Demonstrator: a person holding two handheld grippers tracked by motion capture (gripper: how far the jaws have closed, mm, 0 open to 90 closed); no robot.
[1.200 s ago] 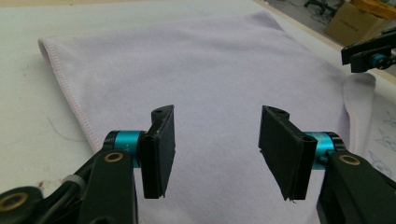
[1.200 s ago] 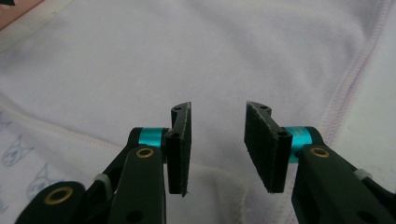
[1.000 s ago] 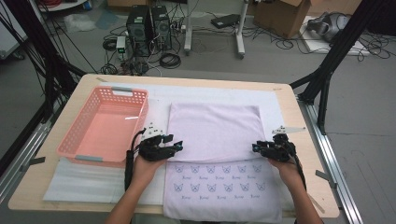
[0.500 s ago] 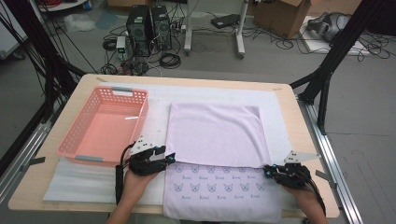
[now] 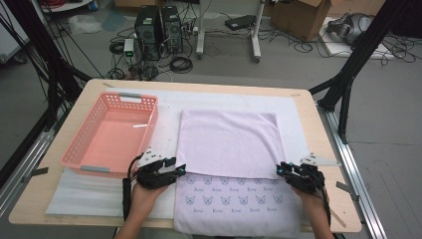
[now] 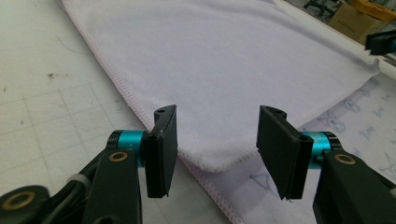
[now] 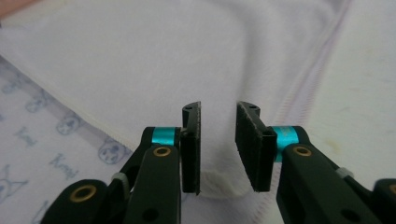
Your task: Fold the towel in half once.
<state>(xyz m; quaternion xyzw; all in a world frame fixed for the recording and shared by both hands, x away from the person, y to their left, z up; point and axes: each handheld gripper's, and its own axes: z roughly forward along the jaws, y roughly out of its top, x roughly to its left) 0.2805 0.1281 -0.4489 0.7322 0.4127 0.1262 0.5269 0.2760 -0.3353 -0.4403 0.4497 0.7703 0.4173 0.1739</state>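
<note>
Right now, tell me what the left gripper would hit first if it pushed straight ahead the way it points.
Probably the folded-over corner of the towel. The left gripper has its fingers open either side of that corner, low over the table; exact height is unclear.

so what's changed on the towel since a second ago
Both grippers have drawn back toward the person: the left gripper and right gripper now sit at the folded flap's near corners, jaws open around them. The right jaws have just been closing. The towel stays folded, and the pink basket is unmoved.
</note>
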